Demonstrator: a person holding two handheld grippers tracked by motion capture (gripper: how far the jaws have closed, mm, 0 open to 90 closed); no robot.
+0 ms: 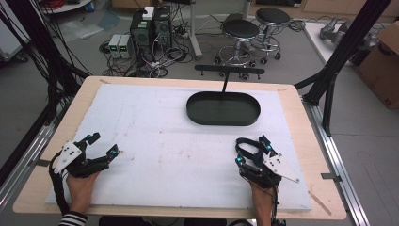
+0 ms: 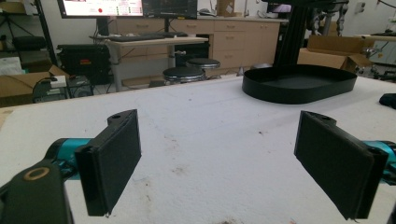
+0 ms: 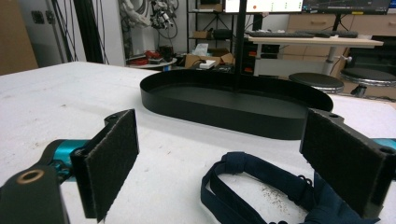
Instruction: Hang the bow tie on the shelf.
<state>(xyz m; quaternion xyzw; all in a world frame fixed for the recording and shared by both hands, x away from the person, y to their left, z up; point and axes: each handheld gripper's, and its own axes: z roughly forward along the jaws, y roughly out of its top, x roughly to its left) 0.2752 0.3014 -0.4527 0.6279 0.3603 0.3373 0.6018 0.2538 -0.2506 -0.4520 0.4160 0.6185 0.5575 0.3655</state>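
Observation:
A black oval tray (image 1: 223, 122) lies on the white mat toward the far middle of the table, and nothing shows inside it. My left gripper (image 1: 103, 144) rests open at the near left, with nothing between its pads (image 2: 114, 158). At the near right my right gripper (image 1: 253, 151) is open too. A dark blue fabric strap (image 1: 244, 145) lies looped on the mat between and just ahead of its jaws. In the right gripper view the strap (image 3: 254, 179) sits low between the pads (image 3: 109, 161), and the tray (image 3: 219, 112) is beyond it.
A white mat (image 1: 155, 141) covers most of the wooden table (image 1: 301, 117). A thin black T-shaped stand (image 1: 228, 71) rises at the tray's far side. Stools (image 1: 240, 30), computers and cables stand on the floor beyond the far edge. Black frame posts (image 1: 339, 52) flank the table.

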